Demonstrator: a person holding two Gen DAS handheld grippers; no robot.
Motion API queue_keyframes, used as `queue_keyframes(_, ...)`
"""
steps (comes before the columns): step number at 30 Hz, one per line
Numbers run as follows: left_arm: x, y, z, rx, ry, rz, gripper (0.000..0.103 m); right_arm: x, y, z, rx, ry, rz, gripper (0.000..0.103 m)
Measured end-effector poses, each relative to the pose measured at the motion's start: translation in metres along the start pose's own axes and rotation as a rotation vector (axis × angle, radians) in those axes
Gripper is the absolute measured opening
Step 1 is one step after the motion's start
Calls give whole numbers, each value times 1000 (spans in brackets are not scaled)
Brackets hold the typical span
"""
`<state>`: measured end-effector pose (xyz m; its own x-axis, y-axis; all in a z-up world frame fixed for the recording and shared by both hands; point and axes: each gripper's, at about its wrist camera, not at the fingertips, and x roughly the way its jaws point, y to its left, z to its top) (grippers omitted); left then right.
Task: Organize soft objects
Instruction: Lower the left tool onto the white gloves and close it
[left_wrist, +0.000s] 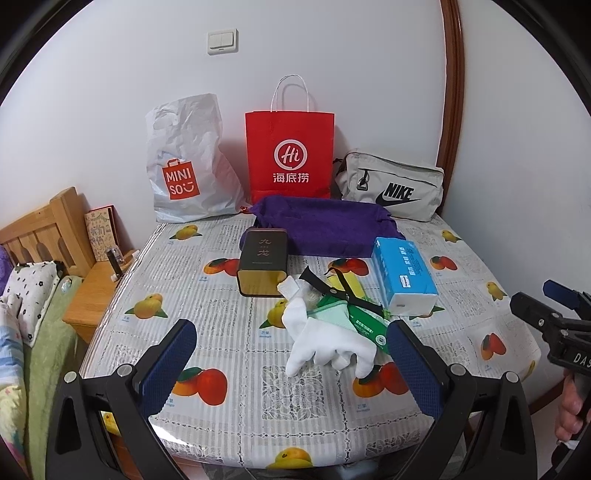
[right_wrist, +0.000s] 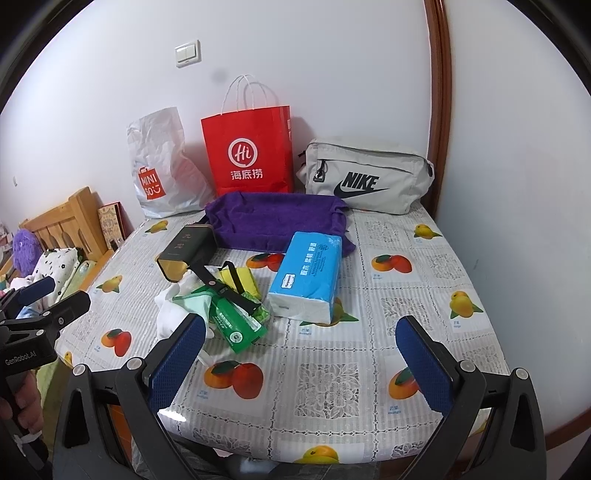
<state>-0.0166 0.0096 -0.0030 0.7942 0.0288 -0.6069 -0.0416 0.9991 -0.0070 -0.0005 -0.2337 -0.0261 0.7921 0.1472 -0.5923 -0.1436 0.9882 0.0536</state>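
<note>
Three bags stood against the wall at the back of the table (left_wrist: 229, 406): a white bag (left_wrist: 184, 162), a red bag (left_wrist: 290, 155) and a grey pouch (left_wrist: 391, 184). Nothing of their contents could be seen, and the pouch's zip looked shut. A purple towel (left_wrist: 325, 229) lay just in front of them. A dark tin (left_wrist: 263, 262) lay on its side before the towel, its end facing the camera, the inside hidden. A blue tissue pack (left_wrist: 402, 277) lay to the right of the tin.

Between tin and tissue pack sat a small heap of soft things: a white glove (left_wrist: 325, 343) nearest the front, a pale green cloth (left_wrist: 332, 314) on it, a green wipes packet (left_wrist: 369, 325), something yellow (left_wrist: 354, 286) behind, and a black strap (left_wrist: 343, 290) across the heap.

Both grippers hovered over the near edge, jaws wide apart and holding nothing. The left gripper (left_wrist: 291, 365) framed the glove between its fingers; the right gripper (right_wrist: 301, 360) framed bare cloth to the right of the heap.

Only the left view showed the glove's fingers in full; in the right view a blue pad (right_wrist: 177, 362) hid most of it. The right view alone showed a purple plush toy (right_wrist: 26, 247) by the headboard (right_wrist: 62, 218). Each view caught the other gripper at its edge.
</note>
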Motion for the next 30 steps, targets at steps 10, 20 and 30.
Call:
queue_keyframes(10, 45, -1, -24, 18, 86, -56, 103, 17, -4, -6, -6, 17, 4, 102)
queue_keyframes(20, 118, -13, -38, -17, 250, -128, 92, 62, -11, -22, -11, 107, 3, 102)
queue_keyframes(30, 161, -34, -35, 74, 283, -110, 78, 97, -21, -31, 8, 131, 52, 102)
